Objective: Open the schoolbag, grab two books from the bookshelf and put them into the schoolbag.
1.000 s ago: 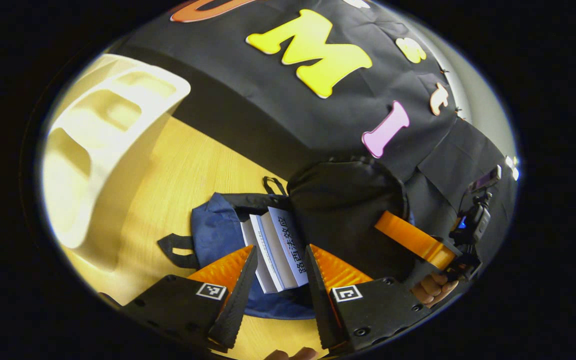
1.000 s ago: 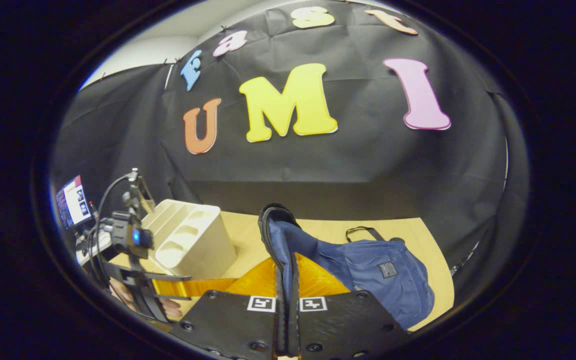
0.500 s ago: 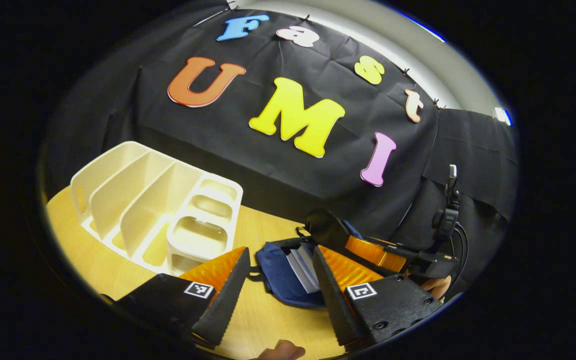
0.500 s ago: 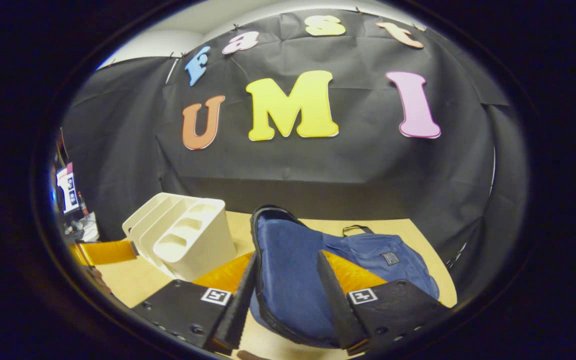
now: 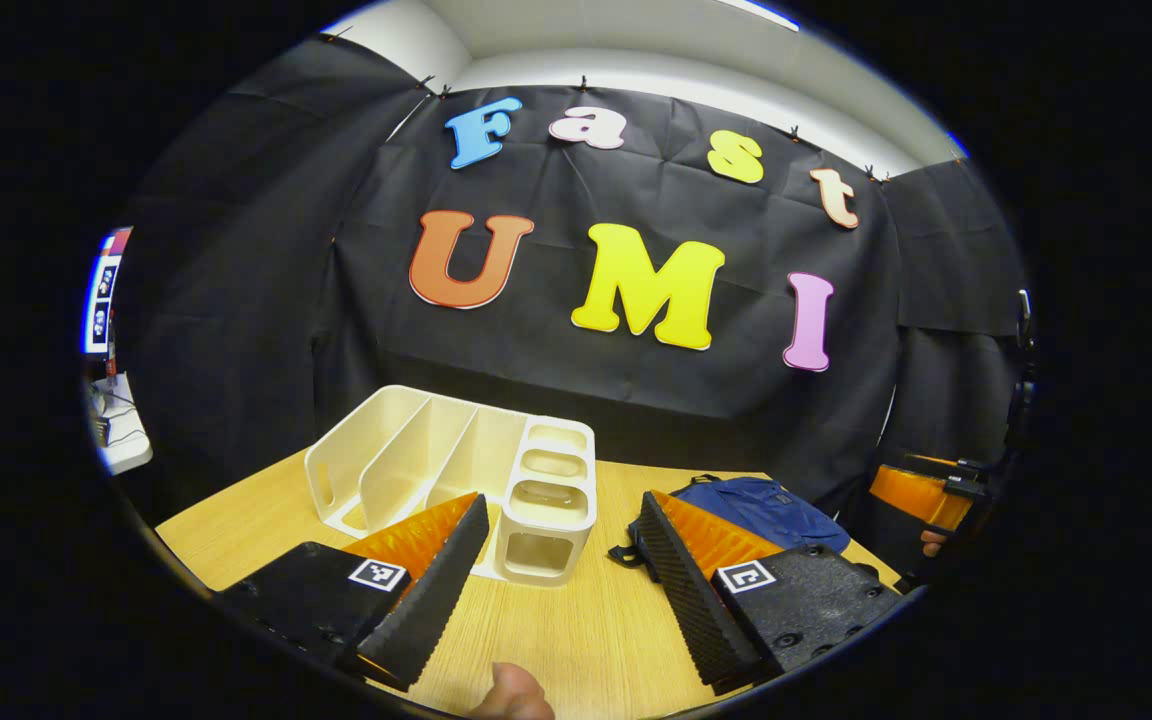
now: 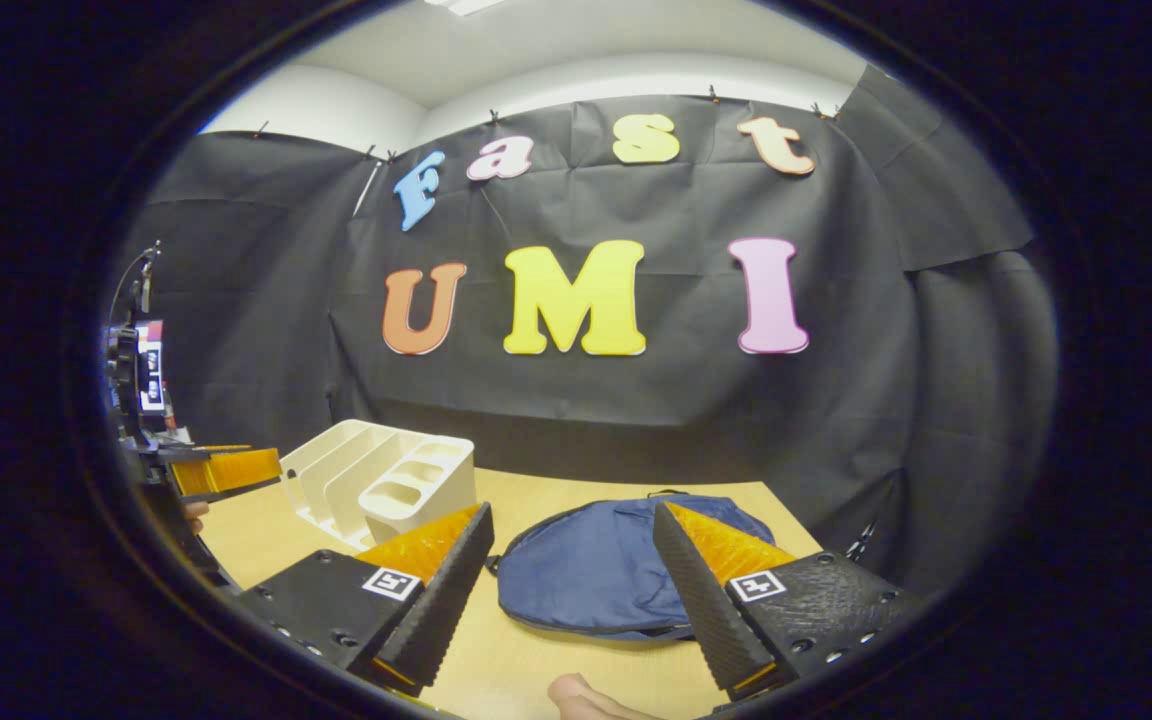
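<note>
The blue schoolbag (image 6: 586, 570) lies flat on the wooden table with its flap down over its contents. My right gripper (image 6: 571, 512) hovers open just in front of it, holding nothing. The cream bookshelf (image 5: 436, 460) stands to the bag's left, its slots bare. My left gripper (image 5: 564, 508) is open in front of the shelf's small compartments, apart from them. In the left gripper view the schoolbag (image 5: 766, 505) sits at the right behind one finger. The right gripper (image 5: 921, 495) shows at the far right edge there, with a hand on it.
The wooden table (image 5: 576, 630) runs back to the black cloth wall. A monitor (image 5: 101, 290) and a side desk sit at the far left. The left gripper (image 6: 226, 470) shows at the left edge of the right gripper view, beside the bookshelf (image 6: 386, 480).
My right gripper opened and let go of the bag's flap, which dropped over the books inside. Both grippers drew back from the bag and levelled out.
</note>
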A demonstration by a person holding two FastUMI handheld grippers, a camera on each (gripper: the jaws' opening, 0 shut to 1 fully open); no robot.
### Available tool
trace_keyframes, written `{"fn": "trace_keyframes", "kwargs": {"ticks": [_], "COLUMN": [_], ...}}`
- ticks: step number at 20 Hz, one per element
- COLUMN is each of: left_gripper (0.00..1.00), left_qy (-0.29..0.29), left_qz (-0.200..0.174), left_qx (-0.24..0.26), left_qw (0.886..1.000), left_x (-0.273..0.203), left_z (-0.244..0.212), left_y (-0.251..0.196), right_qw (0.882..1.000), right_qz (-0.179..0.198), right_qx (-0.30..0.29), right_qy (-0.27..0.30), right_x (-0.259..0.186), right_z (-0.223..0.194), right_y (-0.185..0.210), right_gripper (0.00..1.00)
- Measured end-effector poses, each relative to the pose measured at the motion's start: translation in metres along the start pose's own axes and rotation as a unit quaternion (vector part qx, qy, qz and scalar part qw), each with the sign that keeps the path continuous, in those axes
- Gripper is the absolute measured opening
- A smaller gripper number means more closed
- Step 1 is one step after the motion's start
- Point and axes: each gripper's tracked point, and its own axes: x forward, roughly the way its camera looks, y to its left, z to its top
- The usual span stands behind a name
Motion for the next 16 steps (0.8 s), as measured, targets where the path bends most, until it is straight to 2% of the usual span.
{"fn": "trace_keyframes", "kwargs": {"ticks": [1, 3, 6, 8, 11, 15, 16], "left_gripper": [0.97, 0.98, 0.98, 0.98, 0.98, 0.98, 0.97], "left_qy": [-0.003, -0.018, -0.011, -0.013, -0.027, -0.021, -0.016], "left_qz": [0.004, 0.005, -0.019, -0.017, -0.040, -0.037, -0.037], "left_qx": [0.006, 0.011, 0.007, 0.017, 0.030, 0.036, 0.035], "left_qw": [1.000, 1.000, 1.000, 1.000, 0.998, 0.998, 0.999], "left_x": [-0.008, -0.024, -0.041, -0.053, -0.063, -0.063, -0.060], "left_z": [0.000, 0.002, -0.009, -0.013, -0.008, -0.014, -0.016], "left_y": [0.000, 0.000, -0.011, -0.009, -0.023, -0.022, -0.022], "right_qw": [1.000, 0.999, 0.999, 0.999, 0.999, 0.998, 0.998], "right_qz": [-0.012, -0.026, -0.008, 0.000, -0.009, -0.025, -0.031], "right_qx": [-0.002, 0.008, 0.008, -0.004, -0.016, -0.012, -0.009], "right_qy": [-0.017, -0.041, -0.045, -0.040, -0.050, -0.053, -0.054], "right_x": [-0.014, -0.049, -0.081, -0.094, -0.102, -0.100, -0.098], "right_z": [0.006, 0.011, -0.004, -0.015, -0.020, -0.023, -0.024], "right_y": [-0.006, -0.011, 0.006, 0.013, 0.013, 0.007, 0.006], "right_gripper": [0.94, 0.96, 0.95, 0.95, 0.98, 0.93, 0.95]}}
